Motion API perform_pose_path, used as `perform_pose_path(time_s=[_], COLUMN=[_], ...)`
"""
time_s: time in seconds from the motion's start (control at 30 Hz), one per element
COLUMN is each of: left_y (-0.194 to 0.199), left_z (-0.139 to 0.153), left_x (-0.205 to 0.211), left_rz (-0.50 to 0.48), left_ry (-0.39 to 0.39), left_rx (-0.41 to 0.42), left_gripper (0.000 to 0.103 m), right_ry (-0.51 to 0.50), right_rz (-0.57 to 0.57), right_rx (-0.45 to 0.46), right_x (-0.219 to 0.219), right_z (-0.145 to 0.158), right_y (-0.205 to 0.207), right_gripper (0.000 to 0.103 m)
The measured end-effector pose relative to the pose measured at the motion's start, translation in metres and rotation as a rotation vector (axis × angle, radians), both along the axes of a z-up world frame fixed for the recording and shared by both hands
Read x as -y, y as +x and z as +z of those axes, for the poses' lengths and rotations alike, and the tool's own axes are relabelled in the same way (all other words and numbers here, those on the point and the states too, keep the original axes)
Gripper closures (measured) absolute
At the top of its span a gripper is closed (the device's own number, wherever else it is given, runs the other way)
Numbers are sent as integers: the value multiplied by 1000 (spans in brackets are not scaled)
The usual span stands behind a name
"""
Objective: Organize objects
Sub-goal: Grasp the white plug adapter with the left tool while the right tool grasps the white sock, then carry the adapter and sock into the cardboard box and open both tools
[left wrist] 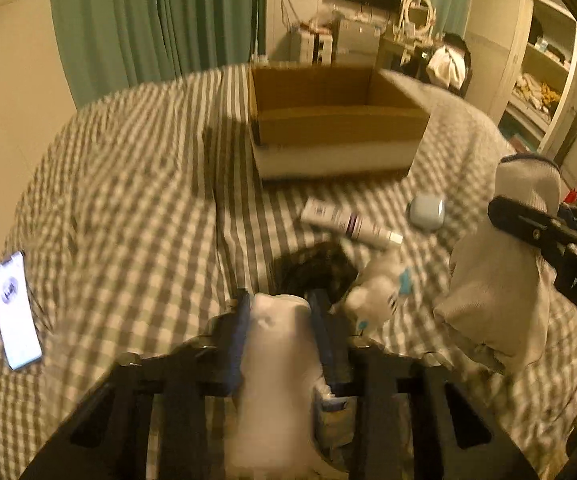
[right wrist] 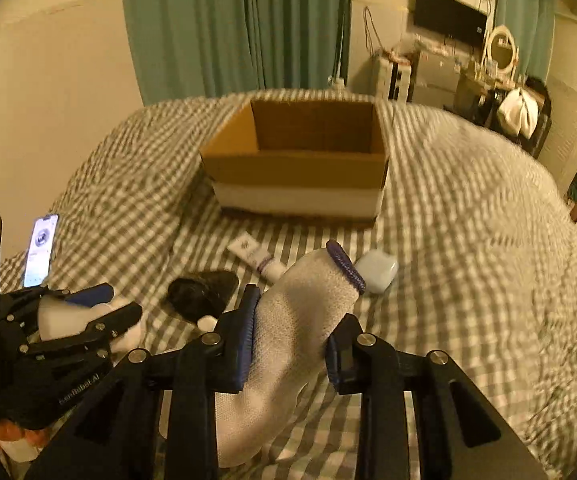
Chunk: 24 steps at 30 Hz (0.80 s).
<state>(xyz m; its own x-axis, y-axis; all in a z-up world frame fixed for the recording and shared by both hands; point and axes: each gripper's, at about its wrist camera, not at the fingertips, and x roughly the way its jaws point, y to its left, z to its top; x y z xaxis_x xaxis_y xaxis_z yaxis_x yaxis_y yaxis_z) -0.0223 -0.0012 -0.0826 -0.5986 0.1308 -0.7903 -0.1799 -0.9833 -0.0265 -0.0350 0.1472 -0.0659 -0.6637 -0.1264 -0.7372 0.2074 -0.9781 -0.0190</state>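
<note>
Both grippers clamp a white sock above a gingham-covered bed, with an open cardboard box ahead.

The left gripper (left wrist: 280, 308) is closed on a plain white sock (left wrist: 276, 380) that hangs down between its pads, and the right gripper (right wrist: 292, 328) is closed on a knit white sock with a dark blue cuff (right wrist: 300, 320), the cuff end sticking up past the fingers. The cardboard box (right wrist: 296, 168) sits upright farther back on the grey-and-white checked bedspread (right wrist: 468, 240). Between the grippers and the box lie a white tube with a purple band (right wrist: 254, 258), a pale blue earbud case (right wrist: 378, 270) just beside the cuff, a black object (right wrist: 202, 292) too blurred to name, and a small white plush toy (left wrist: 376, 296). A lit phone (right wrist: 40, 248) rests near the bed's left edge, well apart from the rest.
</note>
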Motion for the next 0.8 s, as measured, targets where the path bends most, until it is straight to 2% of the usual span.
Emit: perform_pose_path(time_s=[0.17,0.3,0.33,0.4,0.47,0.5,0.53,0.63,0.73,0.8], left_y=[-8,-13,-13,-16,-21,-24,-26,-29,-33,-37], left_z=[32,27,20,-5,-33,-47,-57,-78,-94,-103], left_x=[0,-5,-7,-9,-9,-8,-7,-4,-11,-9], left_rz=[-31,-76,-77,-65,-38,-24,-17,-32,-53,-43], left_ry=[-1,-28,-42,-70,-111,-124,-124,-41,-54,-31], left_rx=[-64,-53,-38,26,100,134,160,229,271,297], left_gripper=[99,97,96,87,58,54,52,47,47,47], right_ry=[5,6,5,0,1,1,-2,-17,-17,-24], right_rz=[5,-4,-7,-16,-20,-18,-14,-8,-7,-9], right_rx=[-62,-81,-80,-65,-46,-34,-25,3,32,47], right_x=[-4,-11,-13,-17,-18,-19,-19,-22,-23,-25], right_z=[30,37,36,27,19,13,8,-6,-19,-27], right_y=[0,-7,-8,-11,-14,-17,-18,-25,-33,-36], right_gripper=[74,74,74,74,74,74,74,74,74,74])
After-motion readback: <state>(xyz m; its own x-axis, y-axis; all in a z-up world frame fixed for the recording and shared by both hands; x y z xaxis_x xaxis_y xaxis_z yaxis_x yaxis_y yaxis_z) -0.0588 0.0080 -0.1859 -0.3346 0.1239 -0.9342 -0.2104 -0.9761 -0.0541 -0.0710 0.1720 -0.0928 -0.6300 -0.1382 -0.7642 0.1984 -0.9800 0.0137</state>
